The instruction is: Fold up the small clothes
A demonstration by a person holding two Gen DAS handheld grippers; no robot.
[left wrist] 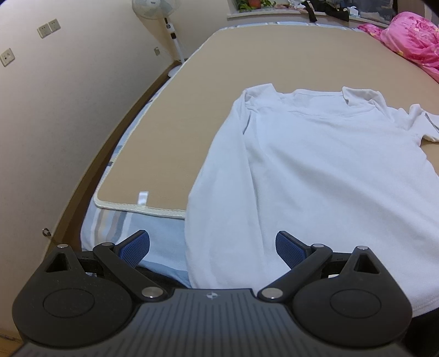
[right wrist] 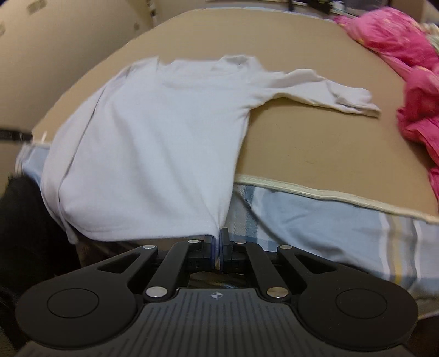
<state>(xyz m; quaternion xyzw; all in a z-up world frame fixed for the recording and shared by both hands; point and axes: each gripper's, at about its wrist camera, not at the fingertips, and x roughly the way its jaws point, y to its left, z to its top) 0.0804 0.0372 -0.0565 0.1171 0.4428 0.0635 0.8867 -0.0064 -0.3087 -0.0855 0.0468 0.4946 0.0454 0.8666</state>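
Note:
A white long-sleeved shirt lies on a tan mat, collar at the far end, hem hanging over the near edge. One sleeve is folded down along its body in the left wrist view. The other sleeve stretches out to the right on the mat. My left gripper hovers open over the shirt's near left edge, its blue pads wide apart and touching nothing. My right gripper is shut on the shirt's near right hem corner, and the cloth draws to a point between its jaws.
The tan mat covers a bed with a blue striped sheet showing at the near edge. A pink quilt is bunched at the right. A standing fan and a wall are at the left. A dark garment sits low left.

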